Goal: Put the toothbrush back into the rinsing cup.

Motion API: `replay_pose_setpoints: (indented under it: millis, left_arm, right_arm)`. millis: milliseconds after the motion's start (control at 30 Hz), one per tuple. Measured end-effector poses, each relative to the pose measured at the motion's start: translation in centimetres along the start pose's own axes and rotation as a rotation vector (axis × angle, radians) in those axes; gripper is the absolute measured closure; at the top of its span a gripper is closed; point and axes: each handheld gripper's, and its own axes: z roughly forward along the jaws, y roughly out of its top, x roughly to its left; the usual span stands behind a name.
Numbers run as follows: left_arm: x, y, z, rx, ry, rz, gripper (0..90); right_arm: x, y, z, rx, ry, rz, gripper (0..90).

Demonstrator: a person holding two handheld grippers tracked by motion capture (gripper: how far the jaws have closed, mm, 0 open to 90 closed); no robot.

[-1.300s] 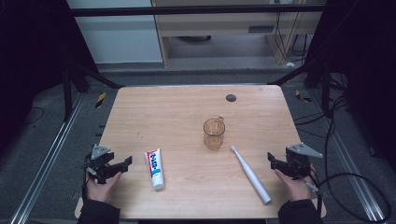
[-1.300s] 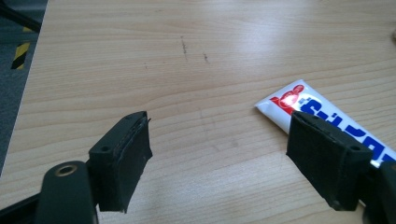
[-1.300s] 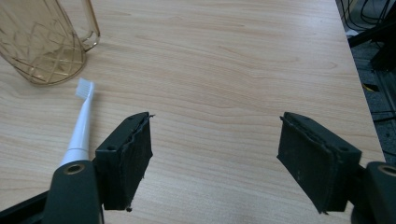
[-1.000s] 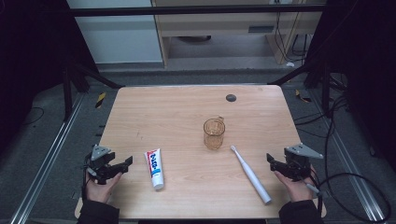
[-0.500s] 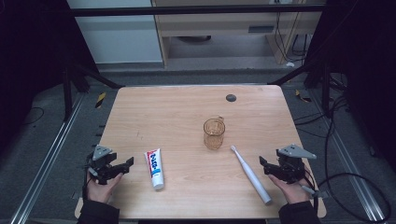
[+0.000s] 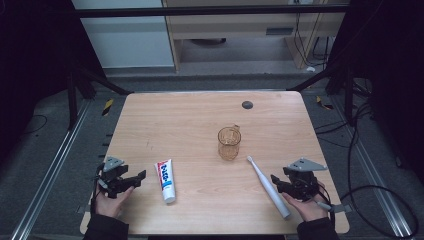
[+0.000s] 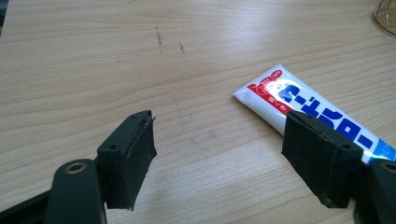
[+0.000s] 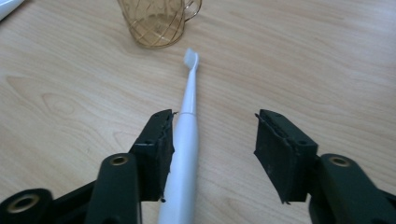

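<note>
At the table, the right gripper (image 8: 212,156) has just been narrowing its jaws around the toothbrush (image 8: 186,140), one pad alongside the handle, the other apart, so nothing is lifted yet. The brush lies flat, head toward the cup (image 6: 229,143). The left gripper (image 7: 219,161) waits, jaws apart, beside the toothpaste (image 7: 308,114) (blue-and-red lettering, unreadable).
</note>
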Motion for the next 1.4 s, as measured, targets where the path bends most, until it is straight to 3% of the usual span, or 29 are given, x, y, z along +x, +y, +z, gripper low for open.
replay_pose_setpoints:
  millis: [100, 433, 767, 1000, 1400]
  left_arm:
    - [0.0, 0.0, 0.0, 0.003, -0.001, 0.002, 25.0]
    - [-0.2, 0.0, 0.3, 0.011, 0.000, 0.012, 25.3]
    - [0.0, 0.0, 0.5, 0.011, 0.012, 0.016, 25.2]
    - [0.0, 0.0, 0.6, 0.014, 0.017, 0.022, 25.3]
    - [0.1, 0.0, 0.7, 0.018, 0.019, 0.021, 25.3]
  right_arm:
    - [0.3, -0.1, 0.0, 0.025, 0.013, -0.004, 54.5]
    - [0.9, 0.3, 0.8, 0.090, 0.009, -0.034, 55.3]
    - [0.6, 1.6, 1.4, 0.144, 0.011, -0.001, 56.0]
    - [0.2, 2.1, 1.9, 0.168, 0.012, 0.022, 54.4]
    - [0.5, 3.6, 2.9, 0.183, 0.010, 0.009, 53.6]
